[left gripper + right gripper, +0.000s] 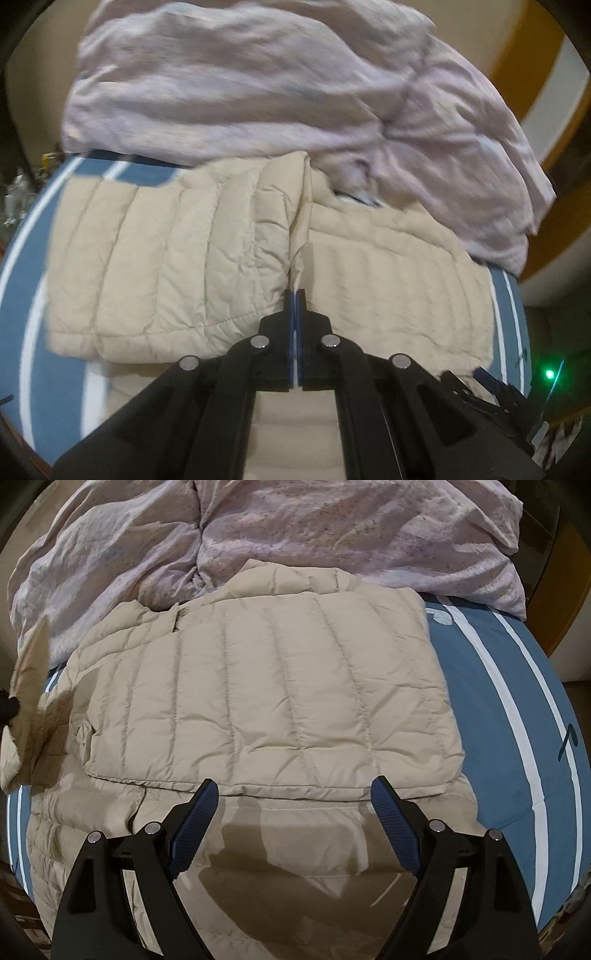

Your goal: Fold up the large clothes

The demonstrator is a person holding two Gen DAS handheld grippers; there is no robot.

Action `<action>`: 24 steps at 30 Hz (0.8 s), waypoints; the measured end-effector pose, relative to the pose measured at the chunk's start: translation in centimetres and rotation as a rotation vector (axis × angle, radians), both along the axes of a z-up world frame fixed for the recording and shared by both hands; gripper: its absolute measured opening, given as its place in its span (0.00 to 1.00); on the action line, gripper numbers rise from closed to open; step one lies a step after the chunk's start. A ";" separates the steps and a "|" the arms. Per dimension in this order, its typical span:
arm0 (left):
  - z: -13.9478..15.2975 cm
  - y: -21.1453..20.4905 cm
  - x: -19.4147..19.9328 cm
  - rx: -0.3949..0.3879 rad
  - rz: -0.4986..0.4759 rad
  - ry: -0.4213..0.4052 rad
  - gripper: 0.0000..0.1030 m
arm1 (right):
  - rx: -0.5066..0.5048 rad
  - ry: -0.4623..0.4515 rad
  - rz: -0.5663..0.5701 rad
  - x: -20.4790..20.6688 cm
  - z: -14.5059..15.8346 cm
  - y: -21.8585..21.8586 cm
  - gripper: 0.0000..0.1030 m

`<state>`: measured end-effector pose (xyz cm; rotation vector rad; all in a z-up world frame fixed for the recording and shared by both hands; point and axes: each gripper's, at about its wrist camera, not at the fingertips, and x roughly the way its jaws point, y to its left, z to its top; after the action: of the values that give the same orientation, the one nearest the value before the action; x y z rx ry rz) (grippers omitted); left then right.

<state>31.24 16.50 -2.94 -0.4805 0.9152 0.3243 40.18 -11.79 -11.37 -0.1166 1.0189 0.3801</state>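
Observation:
A beige quilted puffer jacket [280, 686] lies on a blue bed sheet with white stripes [509, 709], one side folded over its middle. In the left wrist view my left gripper [295, 293] is shut on a thin lifted edge of the jacket [155, 258], which rises in a ridge away from the fingertips. My right gripper [293, 788] is open and empty, hovering just above the jacket's folded hem; its blue pads [395, 830] stand wide apart. The right gripper's tip also shows in the left wrist view at the lower right [487, 384].
A crumpled pale pink duvet [280, 85] is heaped at the far side of the bed, also in the right wrist view [332, 528], touching the jacket's collar. A wooden headboard or wall panel [517, 48] stands at the right. The sheet's bare blue part [22, 288] runs along the left.

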 end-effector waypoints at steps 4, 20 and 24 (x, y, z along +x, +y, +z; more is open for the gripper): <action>-0.7 -3.1 1.7 -0.018 -0.073 0.011 0.01 | 0.007 0.003 -0.018 0.3 -0.1 -0.6 0.84; -0.3 -3.5 1.6 -0.047 -0.115 0.003 0.44 | 0.060 0.008 -0.037 1.1 0.6 -0.2 0.83; 0.0 -1.4 1.0 -0.015 -0.065 0.015 0.45 | 0.144 0.045 -0.021 1.6 1.3 0.7 0.79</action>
<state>32.19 15.13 -2.94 -0.4613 0.9461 0.2619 41.76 -11.07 -10.05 0.0320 1.0328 0.4376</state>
